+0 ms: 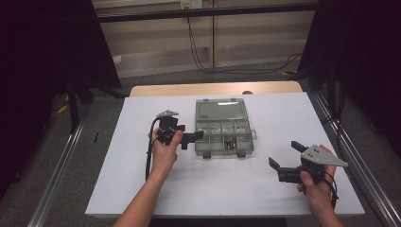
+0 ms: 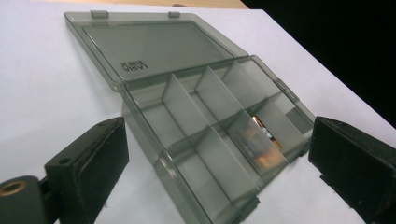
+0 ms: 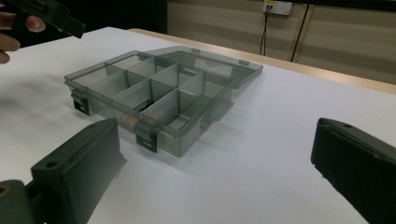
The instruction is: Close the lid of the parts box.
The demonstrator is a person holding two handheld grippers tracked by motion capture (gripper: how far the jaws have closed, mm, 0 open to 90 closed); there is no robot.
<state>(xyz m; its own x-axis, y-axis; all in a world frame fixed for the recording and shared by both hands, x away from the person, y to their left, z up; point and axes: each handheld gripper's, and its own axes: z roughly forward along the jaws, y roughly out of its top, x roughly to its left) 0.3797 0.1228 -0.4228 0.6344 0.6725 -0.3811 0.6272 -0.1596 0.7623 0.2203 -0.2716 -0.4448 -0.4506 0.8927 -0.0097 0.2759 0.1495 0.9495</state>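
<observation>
A clear grey box (image 1: 223,137) is seen open on the white table (image 1: 265,189), its lid (image 1: 221,110) laid back flat on the far side. The left gripper (image 1: 195,136) is held just beside the box's left wall. The right gripper (image 1: 285,154), jaws spread apart, is held well apart from the box, near the table's right front.

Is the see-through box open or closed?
Open. The box has its lid flipped back flat on the table, so the compartments show.
</observation>
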